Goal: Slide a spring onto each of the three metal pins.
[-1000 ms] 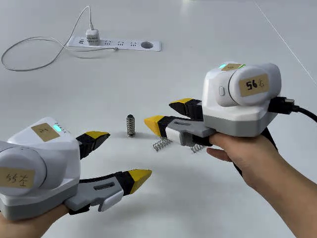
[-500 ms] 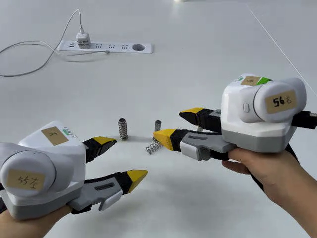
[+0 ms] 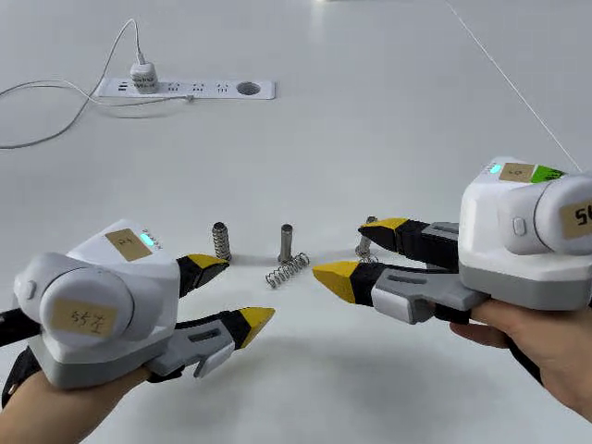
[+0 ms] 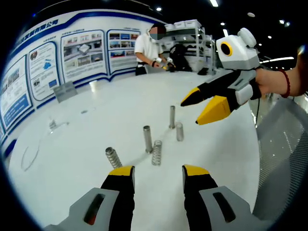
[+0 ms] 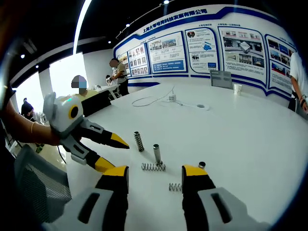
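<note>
1. The left gripper point(image 3: 231, 291) is at 8 o'clock in the head view. Its yellow-tipped jaws are spread wide and hold nothing.
2. The right gripper point(image 3: 361, 250) comes in from 3 o'clock. Its jaws are also parted wide and empty, and their tips hang above the white table point(image 3: 370, 111).
3. The sprung pin point(image 3: 221, 240) stands upright on the table with a spring coiled around it. It is just past the left gripper's upper jaw tip, at about 12 o'clock from that tip.
4. The bare pin point(image 3: 286, 243) stands upright at 3 o'clock from the sprung pin, clearly apart from it, with no spring on it.
5. A loose spring point(image 3: 287, 269) lies on its side at 6 o'clock from the bare pin, close to its base. It is between the two grippers, and neither touches it.
6. The third pin point(image 4: 172, 117) stands farther along the row. In the head view it is partly hidden behind the right gripper's upper jaw.
7. A second loose spring point(image 5: 175, 186) lies flat between the right gripper's jaw tips in the right gripper view, near the third pin. I cannot tell whether the two touch.
8. At 11 o'clock in the head view, well away from the pins, lies a white power strip point(image 3: 185, 89) with a charger point(image 3: 143, 74) plugged into it. A white cable point(image 3: 37, 92) trails off towards 9 o'clock.
</note>
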Demonstrator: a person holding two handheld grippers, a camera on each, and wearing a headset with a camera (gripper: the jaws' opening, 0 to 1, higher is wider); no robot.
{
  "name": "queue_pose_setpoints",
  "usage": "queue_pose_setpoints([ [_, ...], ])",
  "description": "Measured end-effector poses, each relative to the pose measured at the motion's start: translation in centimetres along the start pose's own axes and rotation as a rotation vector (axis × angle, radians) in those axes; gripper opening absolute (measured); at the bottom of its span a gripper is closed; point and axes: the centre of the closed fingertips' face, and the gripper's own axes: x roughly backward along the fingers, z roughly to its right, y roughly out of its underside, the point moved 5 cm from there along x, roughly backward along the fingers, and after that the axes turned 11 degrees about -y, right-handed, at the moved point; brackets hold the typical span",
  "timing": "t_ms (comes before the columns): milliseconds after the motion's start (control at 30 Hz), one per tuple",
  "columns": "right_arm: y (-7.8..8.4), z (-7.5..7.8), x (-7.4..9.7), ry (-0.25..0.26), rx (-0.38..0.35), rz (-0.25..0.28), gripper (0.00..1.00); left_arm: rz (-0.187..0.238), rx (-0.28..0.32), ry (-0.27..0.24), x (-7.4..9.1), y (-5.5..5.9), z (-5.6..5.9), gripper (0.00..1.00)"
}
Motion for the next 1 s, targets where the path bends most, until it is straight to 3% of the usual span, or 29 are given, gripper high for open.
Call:
queue_pose_setpoints([
  [500, 2.1, 0.5, 1.7, 0.026, -0.039, -0.011, 0.52, -0.033, -0.004, 0.016, -2.5, -0.1, 0.5, 0.33],
  [700, 2.7, 0.6, 2.0, 0.044, -0.063, -0.023, 0.53, -0.063, 0.004, 0.016, -3.4, 0.4, 0.4, 0.28],
  [1000, 3.2, 0.5, 2.3, 0.056, -0.094, -0.014, 0.52, -0.071, 0.012, 0.020, -4.3, 0.7, 0.3, 0.22],
])
